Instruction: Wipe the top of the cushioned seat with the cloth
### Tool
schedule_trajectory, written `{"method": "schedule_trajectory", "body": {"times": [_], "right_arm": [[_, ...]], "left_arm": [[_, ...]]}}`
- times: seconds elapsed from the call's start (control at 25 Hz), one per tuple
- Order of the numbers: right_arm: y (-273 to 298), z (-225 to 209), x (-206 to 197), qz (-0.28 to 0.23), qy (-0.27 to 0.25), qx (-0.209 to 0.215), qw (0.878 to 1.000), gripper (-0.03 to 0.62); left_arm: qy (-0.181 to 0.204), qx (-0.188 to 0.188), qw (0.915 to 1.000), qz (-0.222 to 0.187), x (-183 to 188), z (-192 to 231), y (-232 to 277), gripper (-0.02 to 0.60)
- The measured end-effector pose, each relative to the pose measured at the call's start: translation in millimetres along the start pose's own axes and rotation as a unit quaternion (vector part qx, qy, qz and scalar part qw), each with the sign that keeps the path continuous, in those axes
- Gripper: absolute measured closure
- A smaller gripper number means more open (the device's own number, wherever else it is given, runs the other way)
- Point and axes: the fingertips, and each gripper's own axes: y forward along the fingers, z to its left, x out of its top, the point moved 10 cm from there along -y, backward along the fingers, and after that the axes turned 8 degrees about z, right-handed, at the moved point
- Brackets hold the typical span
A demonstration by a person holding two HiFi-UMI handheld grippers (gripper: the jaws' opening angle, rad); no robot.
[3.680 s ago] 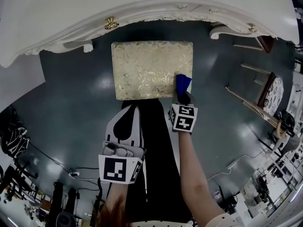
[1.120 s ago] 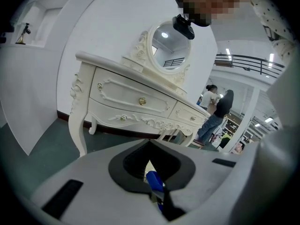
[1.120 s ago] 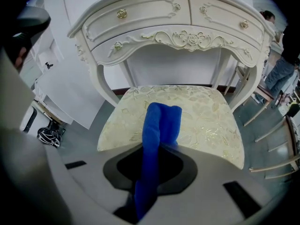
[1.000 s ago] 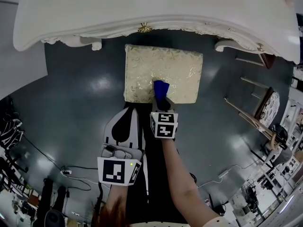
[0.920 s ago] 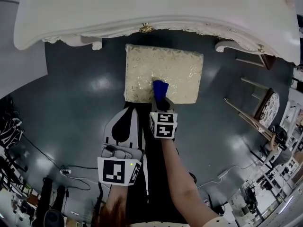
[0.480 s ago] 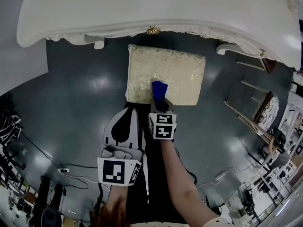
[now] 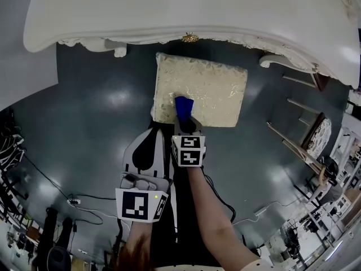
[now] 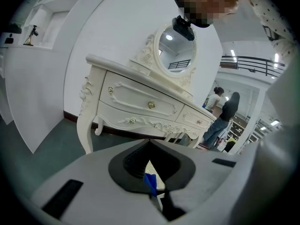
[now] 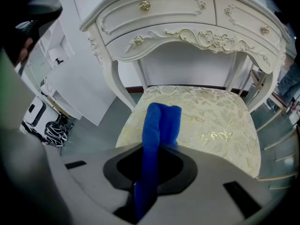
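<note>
Seat (image 7: 217, 89) with a pale gold, leafy cushion stands on the floor just in front of the white dresser (image 7: 186, 10). Starting on the left, the left tool (image 7: 152, 131) is held low beside the person's legs, apart from the seat. Its jaws are closed together and hold nothing. Through the little hole between them you can see only the seat and a bit of blue beyond. Next to it, the right tool (image 7: 181, 120) is at the seat's near edge. Its jaws are squeezed tight on the blue cloth (image 7: 183, 105), which sticks out in front as a folded roll. The end of the cloth lies over the seat top, near the front edge and a bit left of the middle. It looks to be touching, but I can't be sure how hard it presses. Further right, most of the seat top is bare. No marks show on the cushion, so I can't see which parts are clean. My guess is that the wiping is under way, with the left front corner and the back likely left to do.
</note>
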Motion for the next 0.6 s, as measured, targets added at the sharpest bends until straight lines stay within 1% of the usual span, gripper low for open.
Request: {"method": "schedule_trajectory", "body": {"times": [0.44,0.6], "right_arm": [[5.2,17.4,5.2,0.003,-0.023,0.015,1.000,0.533],[6.0,21.0,6.1,0.006,-0.024,0.014,1.000,0.533]], "left_arm": [[-0.006,0.007,0.9999,-0.009,3.5,7.2,-3.2,0.583],[-0.011,0.013,0.9998,-0.013,4.1,12.0,-5.3,0.583]]}}
